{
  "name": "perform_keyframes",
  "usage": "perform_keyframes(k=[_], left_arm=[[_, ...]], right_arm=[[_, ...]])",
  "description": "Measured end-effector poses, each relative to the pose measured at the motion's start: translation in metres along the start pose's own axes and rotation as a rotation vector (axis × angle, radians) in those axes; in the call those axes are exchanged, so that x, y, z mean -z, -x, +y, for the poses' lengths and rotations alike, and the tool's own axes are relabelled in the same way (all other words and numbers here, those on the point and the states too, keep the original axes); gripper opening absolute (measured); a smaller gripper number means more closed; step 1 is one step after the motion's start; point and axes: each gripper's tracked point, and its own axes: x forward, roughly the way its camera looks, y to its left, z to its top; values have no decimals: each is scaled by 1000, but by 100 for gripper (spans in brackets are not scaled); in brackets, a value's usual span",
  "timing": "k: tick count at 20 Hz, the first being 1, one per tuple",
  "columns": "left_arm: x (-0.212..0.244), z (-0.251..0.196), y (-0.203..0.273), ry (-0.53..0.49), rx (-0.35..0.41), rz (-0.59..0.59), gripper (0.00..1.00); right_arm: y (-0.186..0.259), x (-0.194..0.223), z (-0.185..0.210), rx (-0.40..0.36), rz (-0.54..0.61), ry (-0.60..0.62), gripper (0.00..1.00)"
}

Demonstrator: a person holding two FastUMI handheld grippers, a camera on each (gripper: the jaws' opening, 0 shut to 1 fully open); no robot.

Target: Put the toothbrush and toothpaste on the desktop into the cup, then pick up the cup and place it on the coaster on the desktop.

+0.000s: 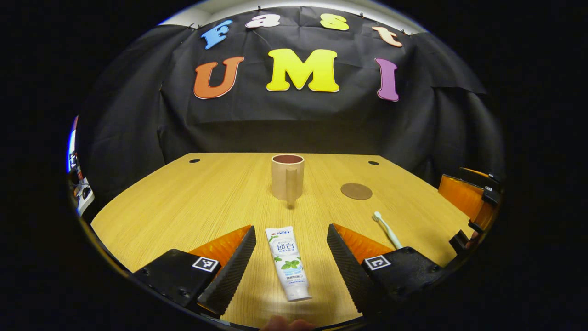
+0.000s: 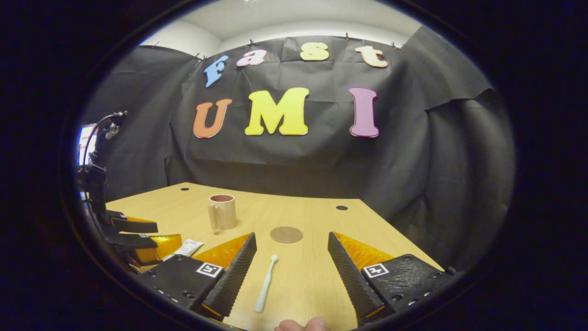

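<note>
In the left gripper view, the left gripper (image 1: 291, 257) is hanging low over the desk (image 1: 183, 207) with its jaws spread wide and nothing between them but air. The toothpaste (image 1: 288, 264) is lying flat on the wood in the gap between the two fingers, touching neither, its length running away from the camera. Beyond it, near the middle of the desk, the cup (image 1: 287, 183) is standing upright and empty, its handle facing the camera. To the right of the cup, well apart from it, the coaster (image 1: 356, 191) is lying flat and bare. The toothbrush (image 1: 387, 229) is lying nearer than the coaster, just outside the right finger, head pointing toward the far side. At the right edge the right gripper (image 1: 468, 207) is showing in part.

In the right gripper view, the right gripper (image 2: 291, 264) is also gaping wide and holding nothing. The toothbrush (image 2: 265, 284) is lying between its fingers, closer to the left one, untouched. The coaster (image 2: 286, 234) is sitting just past the fingertips, and the cup (image 2: 223, 212) is standing farther left. The toothpaste (image 2: 187, 248) is peeking out at the left beside the left gripper (image 2: 138, 239).
</note>
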Motion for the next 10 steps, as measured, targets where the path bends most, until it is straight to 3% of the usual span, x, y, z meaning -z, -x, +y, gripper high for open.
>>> perform_keyframes(k=[7, 10], left_arm=[[31, 4, -9, 6, -2, 130, 97], [35, 1, -9, 5, -6, 161, 90]], right_arm=[[-8, 14, 6, -4, 54, -4, 95], [-10, 18, 7, -3, 68, -4, 97]])
